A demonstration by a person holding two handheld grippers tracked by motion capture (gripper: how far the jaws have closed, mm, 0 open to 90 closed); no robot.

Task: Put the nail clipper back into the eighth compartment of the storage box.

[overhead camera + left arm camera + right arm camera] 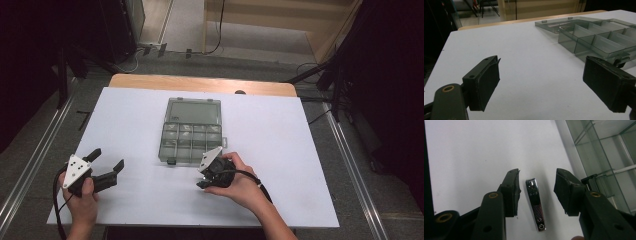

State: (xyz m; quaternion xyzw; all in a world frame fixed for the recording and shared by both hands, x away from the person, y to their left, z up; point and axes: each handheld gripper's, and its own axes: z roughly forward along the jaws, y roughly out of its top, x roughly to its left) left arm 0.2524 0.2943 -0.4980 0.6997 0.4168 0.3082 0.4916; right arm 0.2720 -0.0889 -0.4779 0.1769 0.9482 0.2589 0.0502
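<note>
Nail clipper point(535, 203) between right tongs point(537, 192); organizer box point(192, 131) open, compartments empty

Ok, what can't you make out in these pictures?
- Nail clipper: in the high view, hidden under the right tongs and hand.
- Box: cut off by the right edge in both gripper views; contents too dim to tell.
- Print on the clipper: too small in the right gripper view.

No readable text, label, brand or number shows on anything.
</note>
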